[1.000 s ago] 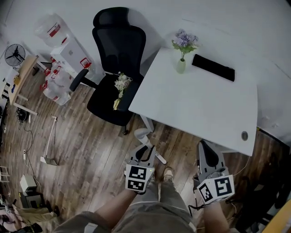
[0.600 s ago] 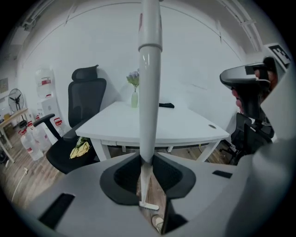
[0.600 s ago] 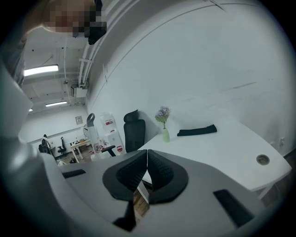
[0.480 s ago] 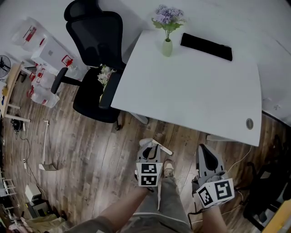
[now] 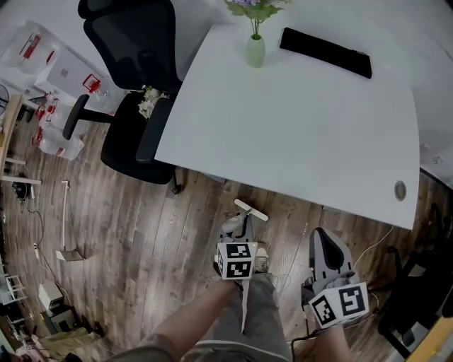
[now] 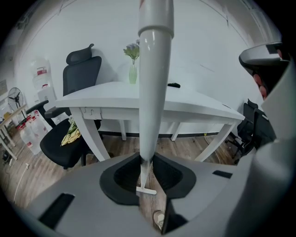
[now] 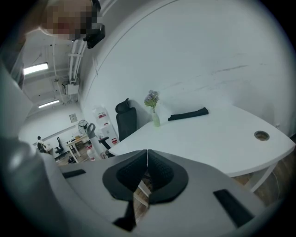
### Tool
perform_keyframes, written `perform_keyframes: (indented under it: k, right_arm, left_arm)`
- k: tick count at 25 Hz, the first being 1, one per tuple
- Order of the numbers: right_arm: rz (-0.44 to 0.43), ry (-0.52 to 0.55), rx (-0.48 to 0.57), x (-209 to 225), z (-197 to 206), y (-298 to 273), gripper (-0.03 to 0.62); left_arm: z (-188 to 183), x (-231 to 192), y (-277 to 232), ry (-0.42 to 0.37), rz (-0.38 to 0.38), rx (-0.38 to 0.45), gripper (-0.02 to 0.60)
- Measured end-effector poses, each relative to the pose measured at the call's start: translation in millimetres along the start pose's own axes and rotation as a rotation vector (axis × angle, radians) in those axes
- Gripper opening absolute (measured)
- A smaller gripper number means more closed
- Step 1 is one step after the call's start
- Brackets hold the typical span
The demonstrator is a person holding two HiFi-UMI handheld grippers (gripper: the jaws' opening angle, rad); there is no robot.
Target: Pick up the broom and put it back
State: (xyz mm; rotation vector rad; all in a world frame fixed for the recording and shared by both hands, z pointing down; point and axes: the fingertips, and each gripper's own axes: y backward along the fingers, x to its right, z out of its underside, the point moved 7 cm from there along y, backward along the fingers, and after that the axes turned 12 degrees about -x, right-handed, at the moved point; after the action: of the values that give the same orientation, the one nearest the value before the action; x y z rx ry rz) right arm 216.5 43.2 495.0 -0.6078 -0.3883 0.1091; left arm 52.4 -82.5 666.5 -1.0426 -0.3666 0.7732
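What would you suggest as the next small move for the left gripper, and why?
Probably draw the broom a little back from the table with the left gripper. Its jaws are closed on the broom, and the broom head sits low, just by the table's near edge, where it might catch. The right gripper is shut and empty, so it gives no support.

The broom (image 6: 155,69) ran off the top edge of the left gripper view. In the head view, the left gripper (image 5: 236,228) hid most of its handle. The flowers (image 5: 253,7) and the chair (image 5: 131,42) were cropped at the top edge.
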Motion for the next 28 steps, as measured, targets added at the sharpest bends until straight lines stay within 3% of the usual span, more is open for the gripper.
perform_keyframes:
  k: [7,24,28]
  right_arm:
    - [0.011,0.001,-0.012,14.5,1.8,-7.8,0.029]
    - [0.019,-0.025,-0.036,31.5,0.2,-27.7,0.029]
    - [0.020,-0.028,-0.040,33.3,0.9,-31.1,0.030]
  left_arm:
    - [-0.9,0.7,-23.7,0.006,-0.024,-0.030,0.094]
    - [-56.6,6.1,-58.7,-0.102,-0.014,-0.032,0.098]
    - [-59.1,4.4,-59.9,-0.109,-0.018,-0.028,0.140]
